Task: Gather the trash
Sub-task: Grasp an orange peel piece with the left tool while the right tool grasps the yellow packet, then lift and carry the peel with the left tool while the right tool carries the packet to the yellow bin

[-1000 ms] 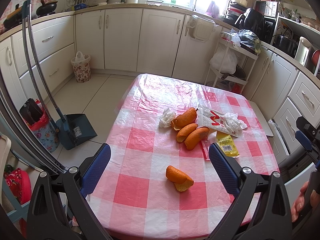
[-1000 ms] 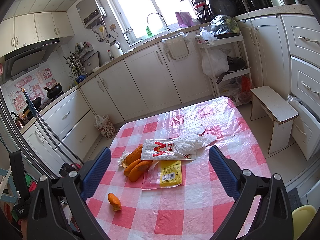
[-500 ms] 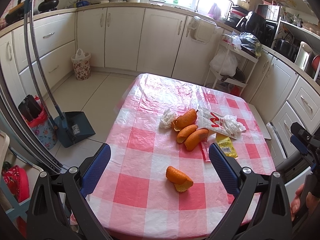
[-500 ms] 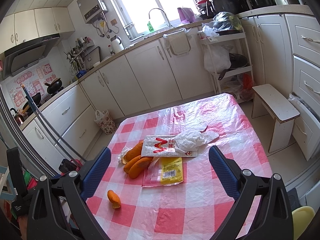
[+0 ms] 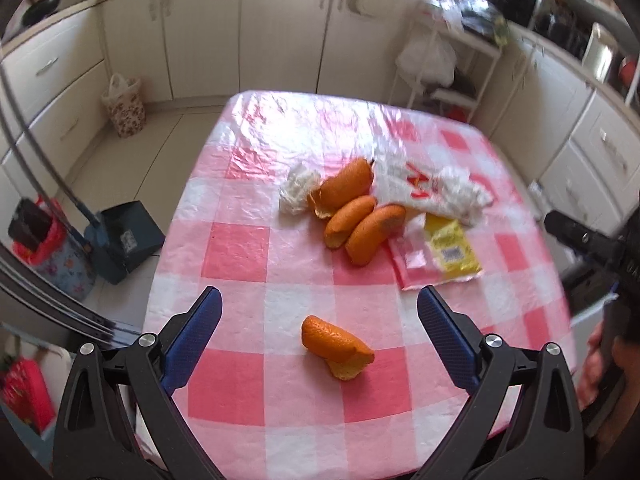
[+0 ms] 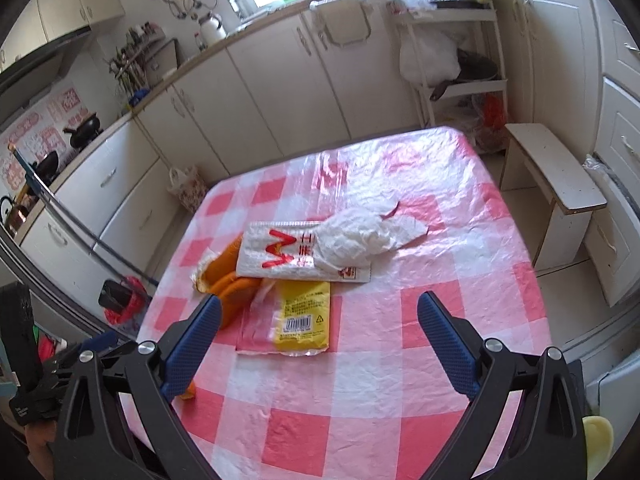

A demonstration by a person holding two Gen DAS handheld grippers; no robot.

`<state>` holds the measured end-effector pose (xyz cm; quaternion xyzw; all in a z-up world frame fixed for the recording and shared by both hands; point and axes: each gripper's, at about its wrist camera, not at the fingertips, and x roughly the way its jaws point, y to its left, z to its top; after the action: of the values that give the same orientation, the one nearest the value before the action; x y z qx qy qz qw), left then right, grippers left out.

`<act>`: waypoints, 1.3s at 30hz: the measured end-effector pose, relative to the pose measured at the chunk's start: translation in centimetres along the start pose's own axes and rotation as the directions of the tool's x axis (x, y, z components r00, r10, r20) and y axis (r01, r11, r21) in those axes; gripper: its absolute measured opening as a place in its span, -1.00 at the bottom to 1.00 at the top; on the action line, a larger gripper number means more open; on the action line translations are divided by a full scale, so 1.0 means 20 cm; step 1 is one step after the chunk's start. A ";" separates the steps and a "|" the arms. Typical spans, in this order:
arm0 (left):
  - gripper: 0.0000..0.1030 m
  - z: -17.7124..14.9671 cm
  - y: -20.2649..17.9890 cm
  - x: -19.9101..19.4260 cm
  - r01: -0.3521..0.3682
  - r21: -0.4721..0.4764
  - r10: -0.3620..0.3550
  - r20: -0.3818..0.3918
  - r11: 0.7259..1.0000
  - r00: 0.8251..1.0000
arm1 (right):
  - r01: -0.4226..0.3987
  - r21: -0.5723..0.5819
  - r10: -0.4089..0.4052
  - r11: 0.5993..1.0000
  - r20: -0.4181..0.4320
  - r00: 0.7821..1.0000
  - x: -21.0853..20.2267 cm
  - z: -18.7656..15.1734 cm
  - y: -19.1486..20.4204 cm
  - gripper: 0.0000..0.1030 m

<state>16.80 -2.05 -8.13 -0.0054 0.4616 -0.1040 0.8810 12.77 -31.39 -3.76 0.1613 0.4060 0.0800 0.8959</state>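
Note:
Trash lies on a table with a pink checked cloth (image 5: pixel 248 248). A loose orange peel (image 5: pixel 336 345) lies nearest, just ahead of my open, empty left gripper (image 5: pixel 319 312). Further off are three orange peels (image 5: pixel 352 216), a crumpled white tissue (image 5: pixel 297 192), a white printed bag (image 6: pixel 304 256) with a crumpled white wrapper (image 6: pixel 360 236) on it, and a yellow packet (image 6: pixel 304 316). My right gripper (image 6: pixel 318 316) is open and empty, above the yellow packet, which also shows in the left wrist view (image 5: pixel 452 250).
A blue dustpan (image 5: pixel 124 240) with a long handle stands on the floor left of the table. A small lined bin (image 5: pixel 122 104) stands by the cabinets. A white stool (image 6: pixel 552 176) and a wire rack (image 6: pixel 452 60) are on the right.
Both grippers have moved forward and tilted down toward the table. The trash looks nearer and larger. Nothing on the table has moved.

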 end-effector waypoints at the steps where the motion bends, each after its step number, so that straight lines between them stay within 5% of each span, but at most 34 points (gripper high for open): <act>1: 0.81 0.00 0.00 0.02 -0.015 0.014 0.015 -0.017 1.000 1.000 | -0.006 -0.010 0.006 1.000 -0.016 1.000 0.02 0.00 0.01 0.82; 6: 0.79 -0.04 0.06 -0.03 -0.023 0.004 0.023 -0.012 1.000 1.000 | -0.055 -0.084 0.049 0.995 -0.080 0.996 0.09 -0.02 0.10 0.82; 12: 0.58 -0.06 0.09 0.03 0.045 -0.041 -0.049 -0.102 0.998 0.994 | -0.033 -0.145 0.007 0.989 -0.179 0.984 0.26 -0.02 0.17 0.82; 18: 0.46 -0.09 -0.04 0.15 0.000 -0.020 -0.003 -0.149 1.000 0.989 | 0.012 -0.249 -0.066 0.968 -0.210 0.975 0.36 -0.05 0.25 0.82; 26: -0.61 -0.10 -0.11 0.18 -0.036 0.078 0.047 -0.138 0.996 0.989 | 0.089 -0.371 -0.194 0.924 -0.255 0.947 0.53 -0.09 0.28 0.85; 28: -0.68 -0.09 -0.09 0.17 -0.019 0.069 0.028 -0.125 0.997 0.992 | 0.083 -0.392 -0.190 0.916 -0.243 0.951 0.53 -0.09 0.29 0.84; 30: -0.73 -0.07 -0.07 0.14 -0.002 0.064 0.009 -0.109 0.998 0.994 | 0.067 -0.403 -0.174 0.913 -0.237 0.956 0.51 -0.09 0.30 0.73; 32: -0.76 -0.06 -0.05 0.10 0.026 0.055 -0.022 -0.075 0.998 0.997 | 0.056 -0.399 -0.158 0.915 -0.228 0.961 0.49 -0.08 0.31 0.07; 37: -0.82 -0.04 0.01 0.02 0.071 0.019 -0.071 -0.029 0.997 0.997 | 0.017 -0.355 -0.104 0.935 -0.227 0.968 0.44 -0.05 0.29 -0.50; 39: -0.83 -0.04 0.03 -0.01 0.085 0.012 -0.085 -0.007 0.996 0.996 | 0.026 -0.348 -0.109 0.937 -0.220 0.969 0.43 -0.04 0.28 -0.88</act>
<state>16.10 -1.31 -8.51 -0.0193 0.4631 -0.1443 0.8743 17.71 -23.67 -8.35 -0.0215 0.4947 0.1370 0.8579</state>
